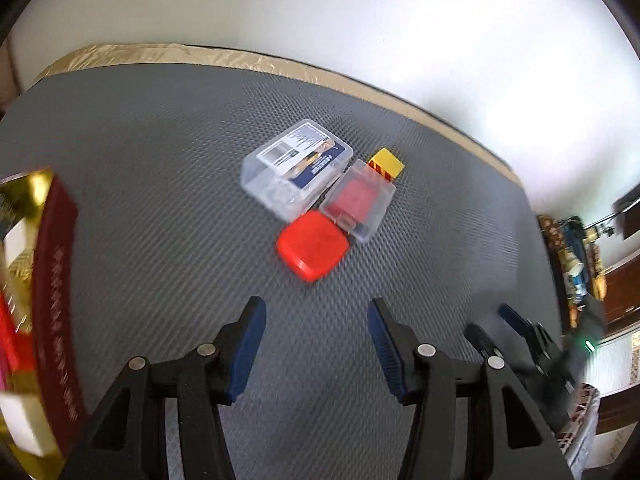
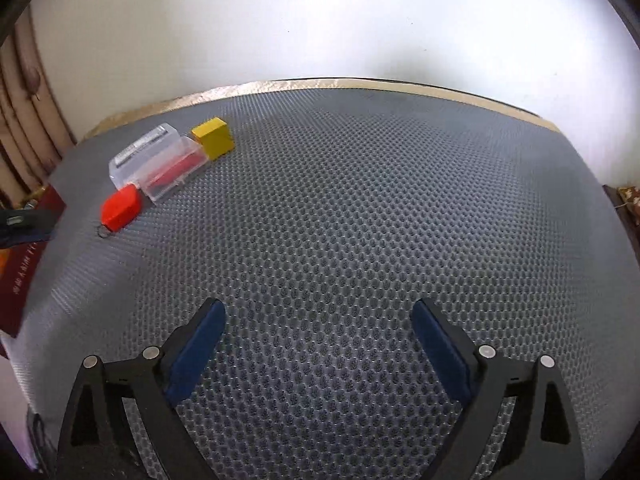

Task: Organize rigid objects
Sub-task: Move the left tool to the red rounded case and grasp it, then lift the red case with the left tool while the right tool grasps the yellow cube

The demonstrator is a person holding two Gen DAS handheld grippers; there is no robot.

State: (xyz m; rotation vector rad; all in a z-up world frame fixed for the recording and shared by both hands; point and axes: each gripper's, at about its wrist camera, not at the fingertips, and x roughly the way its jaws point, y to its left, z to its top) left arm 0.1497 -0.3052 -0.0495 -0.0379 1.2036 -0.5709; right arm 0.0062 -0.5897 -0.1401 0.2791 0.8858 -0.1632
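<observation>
Grey honeycomb mat (image 2: 340, 208) covers the surface, with a tan strip (image 1: 240, 58) along its far edge against a white wall (image 2: 320, 20).

4 items sit clustered on the mat:
- big clear box (image 1: 296, 166) with a printed label on its lid
- small clear box (image 1: 359, 200) with red contents, touching the big one along 1 side
- yellow block (image 1: 387, 164), just behind the small clear box
- red rounded case (image 1: 312, 249), at the near corner of the cluster, touching the small clear box; a metal ring (image 2: 103, 232) shows at its end in the right wrist view

Left gripper (image 1: 316, 312): jaws part open, nothing between the blue pads, held above bare mat just short of the red case.

Right gripper (image 2: 318, 312): jaws wide apart, empty, over bare mat well away from the cluster, which lies far left in its view. It also shows in the left wrist view at lower right, blurred.

Dark red box (image 1: 52, 280) with gold trim and printed characters on its side stands at the left edge of the mat, well apart from the cluster. Left wrist view is motion-blurred.
</observation>
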